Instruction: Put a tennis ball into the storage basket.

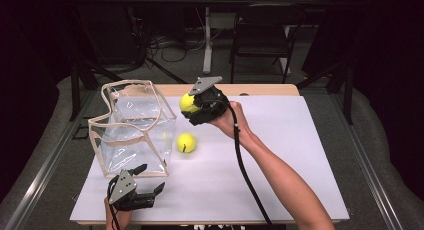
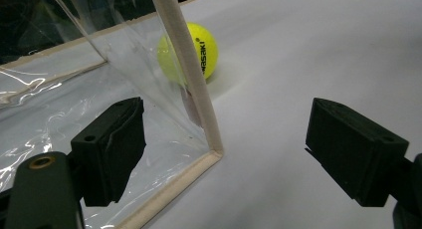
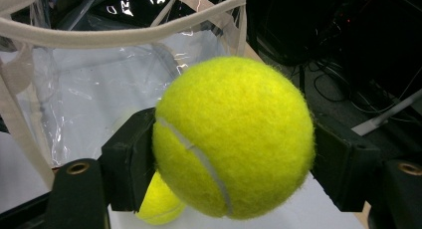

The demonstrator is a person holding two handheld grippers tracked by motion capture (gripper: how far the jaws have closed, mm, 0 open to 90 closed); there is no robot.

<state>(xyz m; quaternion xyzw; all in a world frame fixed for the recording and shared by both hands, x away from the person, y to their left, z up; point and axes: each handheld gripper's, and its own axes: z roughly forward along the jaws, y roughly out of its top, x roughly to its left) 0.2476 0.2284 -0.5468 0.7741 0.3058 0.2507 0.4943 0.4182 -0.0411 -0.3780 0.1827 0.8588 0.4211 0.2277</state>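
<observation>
Tennis ball clamped between the two black jaws of the right hand-held gripper, lifted off the desk, just right of the clear bag and level with its upper rim. Fuzzy yellow felt, white seam curving down the front, seen close in the right gripper view, pads pressed into both sides. Second tennis ball lying on the white desk surface, just right of the bag's lower right corner, below the lifted one; black lettering readable on it in the left gripper view, partly behind the bag's beige corner trim. Bag standing upright at the left part of the desk, transparent walls, beige piping along all edges, mouth open at the top. Left hand-held gripper resting low in front of the bag, near the desk's front edge, jaws spread wide apart, nothing between them, one jaw close to the bag's front corner.
</observation>
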